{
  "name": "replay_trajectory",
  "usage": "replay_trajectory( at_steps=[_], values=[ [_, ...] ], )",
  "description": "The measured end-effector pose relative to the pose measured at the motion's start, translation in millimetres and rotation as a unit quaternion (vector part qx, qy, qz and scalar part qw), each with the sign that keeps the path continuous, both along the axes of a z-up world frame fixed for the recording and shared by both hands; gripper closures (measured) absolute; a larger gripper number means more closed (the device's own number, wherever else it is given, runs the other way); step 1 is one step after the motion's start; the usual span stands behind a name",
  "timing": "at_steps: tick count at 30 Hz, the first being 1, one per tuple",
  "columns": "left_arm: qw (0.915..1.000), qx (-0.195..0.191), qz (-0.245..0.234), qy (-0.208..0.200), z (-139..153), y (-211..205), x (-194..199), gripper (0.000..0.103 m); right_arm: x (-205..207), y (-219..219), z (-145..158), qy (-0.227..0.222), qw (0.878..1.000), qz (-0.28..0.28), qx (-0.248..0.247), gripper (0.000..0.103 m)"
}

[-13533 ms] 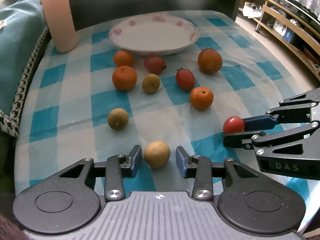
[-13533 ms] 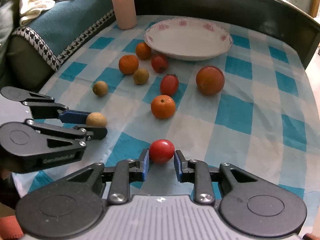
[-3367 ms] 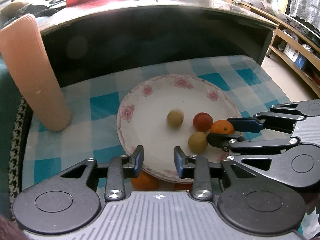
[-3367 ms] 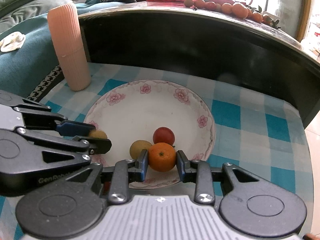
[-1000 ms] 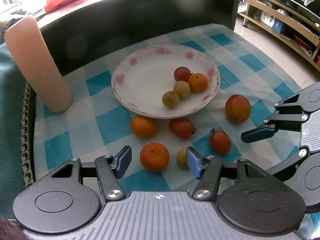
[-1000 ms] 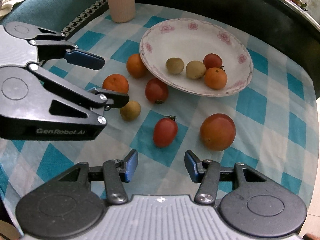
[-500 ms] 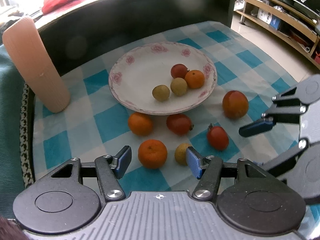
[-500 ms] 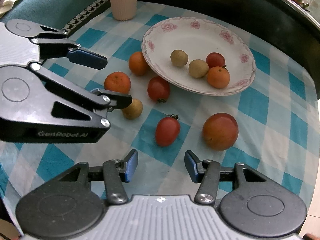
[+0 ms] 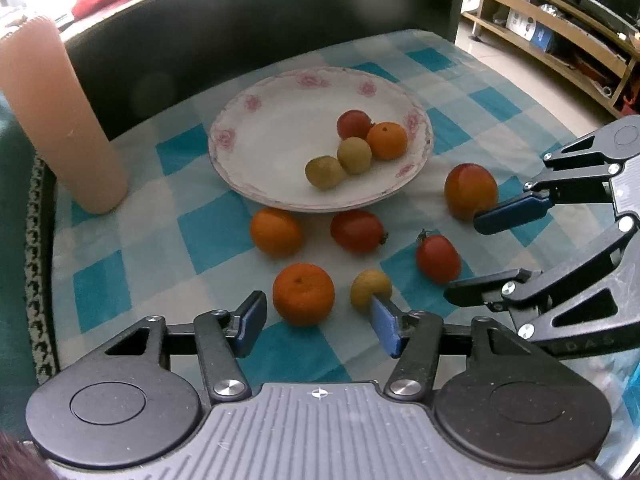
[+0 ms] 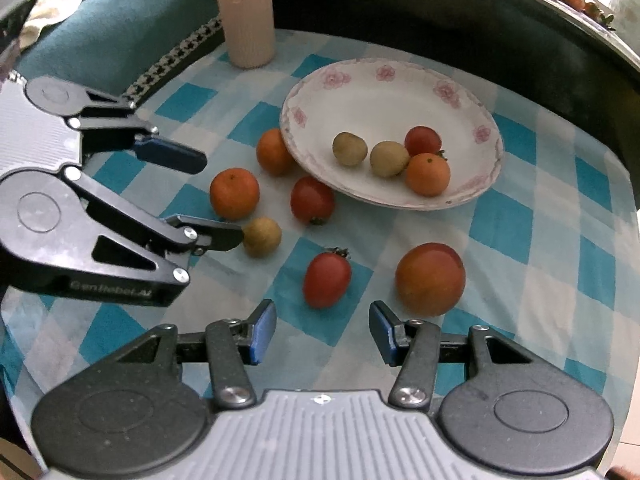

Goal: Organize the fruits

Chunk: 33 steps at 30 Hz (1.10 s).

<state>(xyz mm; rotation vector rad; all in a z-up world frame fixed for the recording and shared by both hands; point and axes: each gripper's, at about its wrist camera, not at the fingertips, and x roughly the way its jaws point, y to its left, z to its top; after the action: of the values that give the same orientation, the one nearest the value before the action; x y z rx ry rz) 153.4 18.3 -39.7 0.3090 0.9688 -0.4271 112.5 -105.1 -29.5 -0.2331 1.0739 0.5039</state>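
A white flowered plate holds a red tomato, an orange and two small tan fruits. Several fruits lie on the checked cloth in front of it. My left gripper is open, with an orange between its fingertips and a small tan fruit at the right fingertip. My right gripper is open, just short of an oval red tomato. A large red-orange fruit lies to its right.
A tall pink ribbed cup stands at the table's back left. A dark raised ledge runs behind the plate. A teal cushion lies left of the table. A second orange and a round tomato lie by the plate's front rim.
Both grippers have moved forward and lower toward the loose fruits on the cloth. Both stay open and empty. The fruits have not moved.
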Motion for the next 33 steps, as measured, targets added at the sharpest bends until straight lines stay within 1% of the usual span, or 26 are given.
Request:
replay_trajectory(
  at_steps=[3,6,9,10,13,15,17,20,23,27,30,32,33],
  values=[
    [1.0000,-0.003,0.008,-0.003,0.5,3.5,2.3,0.038,3.0,-4.7,1.7,-0.008,1.000,-0.006,0.014,0.038],
    [0.9999,-0.008,0.013,-0.002,0.5,6.3,5.3,0.042,5.1,-7.4,3.5,-0.016,0.999,-0.011,0.026,0.038],
    [0.9998,-0.011,0.016,-0.003,0.5,7.2,7.6,0.045,6.2,-6.7,3.7,-0.026,0.999,-0.006,0.031,0.038],
    [0.9998,-0.012,0.016,-0.001,0.6,7.6,7.3,0.047,6.3,-6.4,3.0,-0.028,0.999,-0.003,0.033,0.038],
    [0.9997,-0.021,0.007,0.008,3.3,6.9,6.1,0.047,8.1,-5.5,-3.2,-0.028,0.999,0.000,0.036,0.038],
    [0.9999,-0.015,-0.003,0.002,4.8,4.7,3.1,0.047,9.7,-5.0,-6.3,-0.026,0.999,0.002,0.038,0.039],
    [1.0000,-0.007,-0.006,0.003,3.0,4.8,3.4,0.047,11.5,-4.0,-7.6,-0.026,0.999,0.003,0.041,0.042],
    [0.9999,0.007,-0.004,0.010,-2.5,6.5,6.5,0.047,13.9,-1.3,-11.1,-0.023,0.999,0.009,0.046,0.043],
    [0.9999,0.006,-0.002,0.011,-2.9,8.6,9.1,0.047,17.5,-0.8,-17.6,-0.017,0.999,0.006,0.042,0.046],
    [0.9996,0.014,-0.005,0.026,-12.7,4.7,11.6,0.052,21.7,-0.9,-17.2,-0.020,0.999,0.000,0.043,0.051],
    [0.9997,0.008,-0.005,0.022,-13.0,2.6,12.4,0.054,21.2,0.1,-16.3,-0.019,0.999,0.005,0.045,0.058],
    [0.9998,0.005,-0.001,0.021,-13.5,2.9,12.4,0.055,18.9,1.1,-15.6,-0.022,0.999,0.008,0.039,0.059],
    [0.9998,0.005,-0.002,0.020,-13.4,2.8,12.2,0.059,18.6,1.6,-15.9,-0.022,0.999,0.009,0.036,0.059]
  ],
)
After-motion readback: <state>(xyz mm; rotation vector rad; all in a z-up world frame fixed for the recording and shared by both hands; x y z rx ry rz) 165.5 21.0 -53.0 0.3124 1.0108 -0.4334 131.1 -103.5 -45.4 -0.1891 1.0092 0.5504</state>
